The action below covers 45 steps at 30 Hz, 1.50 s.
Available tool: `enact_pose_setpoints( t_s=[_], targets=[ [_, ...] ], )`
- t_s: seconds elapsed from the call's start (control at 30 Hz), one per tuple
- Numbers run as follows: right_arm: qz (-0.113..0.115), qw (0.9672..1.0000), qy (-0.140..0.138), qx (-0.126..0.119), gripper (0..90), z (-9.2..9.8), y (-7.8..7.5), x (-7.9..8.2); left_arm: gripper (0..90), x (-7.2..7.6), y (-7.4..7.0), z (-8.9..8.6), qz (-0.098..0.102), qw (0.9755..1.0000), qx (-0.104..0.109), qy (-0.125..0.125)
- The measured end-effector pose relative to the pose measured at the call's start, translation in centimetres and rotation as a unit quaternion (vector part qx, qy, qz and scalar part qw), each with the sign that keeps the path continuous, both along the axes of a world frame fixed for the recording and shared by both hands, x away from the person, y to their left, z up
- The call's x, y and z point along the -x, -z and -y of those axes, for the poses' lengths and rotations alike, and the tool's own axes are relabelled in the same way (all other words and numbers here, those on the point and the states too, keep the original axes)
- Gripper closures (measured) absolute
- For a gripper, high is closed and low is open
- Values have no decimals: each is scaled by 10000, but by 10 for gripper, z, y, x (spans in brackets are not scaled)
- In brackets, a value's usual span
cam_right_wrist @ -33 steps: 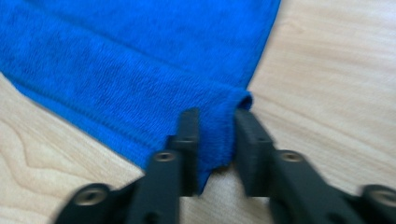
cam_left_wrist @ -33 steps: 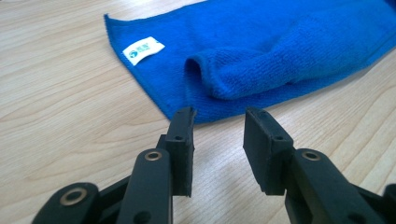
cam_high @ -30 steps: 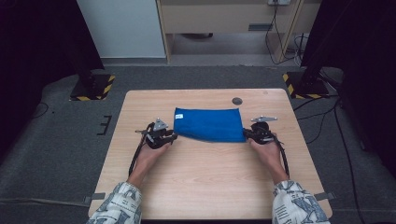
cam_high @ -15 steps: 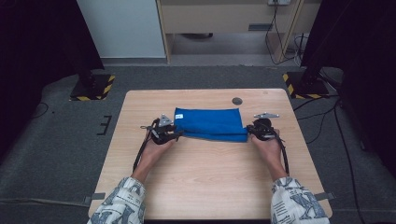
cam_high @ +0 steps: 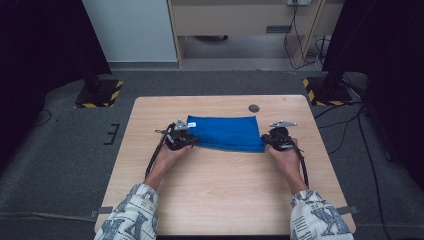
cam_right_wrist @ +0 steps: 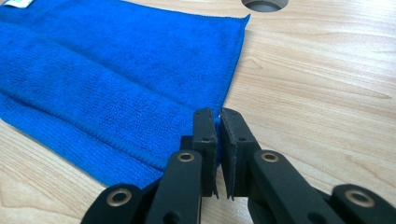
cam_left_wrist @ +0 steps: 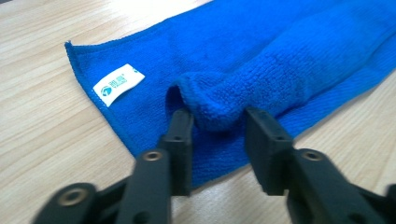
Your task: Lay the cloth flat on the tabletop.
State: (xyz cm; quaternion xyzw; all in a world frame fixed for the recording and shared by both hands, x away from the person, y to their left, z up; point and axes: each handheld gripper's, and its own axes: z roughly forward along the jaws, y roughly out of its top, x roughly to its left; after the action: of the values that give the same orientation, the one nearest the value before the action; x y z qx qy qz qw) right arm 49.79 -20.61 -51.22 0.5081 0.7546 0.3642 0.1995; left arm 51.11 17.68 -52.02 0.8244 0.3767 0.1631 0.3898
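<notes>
A blue cloth (cam_high: 227,132) lies folded flat across the middle of the wooden table (cam_high: 225,200). My left gripper (cam_high: 189,141) is at the cloth's near-left corner. In the left gripper view a raised fold of the cloth (cam_left_wrist: 280,56) sits between the jaws of the left gripper (cam_left_wrist: 217,116); they have just been closing and both pads touch the fold. A white label (cam_left_wrist: 117,84) shows on the cloth's edge. My right gripper (cam_high: 267,141) is at the near-right corner. In the right gripper view the right gripper (cam_right_wrist: 215,114) is shut on the thin edge of the cloth (cam_right_wrist: 116,70).
A round grey hole (cam_high: 254,108) sits in the tabletop just behind the cloth's far-right corner. Bare wood lies between the cloth and the table's near edge. Black stands with yellow-striped bases (cam_high: 100,94) rest on the floor beyond the table.
My left gripper has slid to the right onto the cloth's left corner, and that corner now bunches into a fold between its jaws. The right gripper has stayed put.
</notes>
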Motion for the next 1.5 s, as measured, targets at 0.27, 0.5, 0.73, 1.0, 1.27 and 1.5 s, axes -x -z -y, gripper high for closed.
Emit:
enact_pose_setpoints(
  t_s=[0.27,0.5,0.73,1.0,1.27,1.5],
  targets=[
    [73,10000,-56,-18,860,2,-3,3,865,-7,-7,5,13,9996,273,-106],
    [222,9996,-119,-105,860,4,-10,9,866,-1,-18,1,-87,9994,321,-108],
    [346,9991,-240,-91,854,6,-20,20,865,16,-39,-6,-44,9993,367,114],
    [357,9980,-504,-151,851,5,-20,43,866,45,-36,-18,-201,9987,442,159],
    [349,9975,-604,-93,857,0,-14,57,866,60,-32,-24,-339,9984,407,201],
    [290,9970,-716,-40,858,-1,-10,75,863,74,-27,-26,-468,9980,384,200]
  ],
)
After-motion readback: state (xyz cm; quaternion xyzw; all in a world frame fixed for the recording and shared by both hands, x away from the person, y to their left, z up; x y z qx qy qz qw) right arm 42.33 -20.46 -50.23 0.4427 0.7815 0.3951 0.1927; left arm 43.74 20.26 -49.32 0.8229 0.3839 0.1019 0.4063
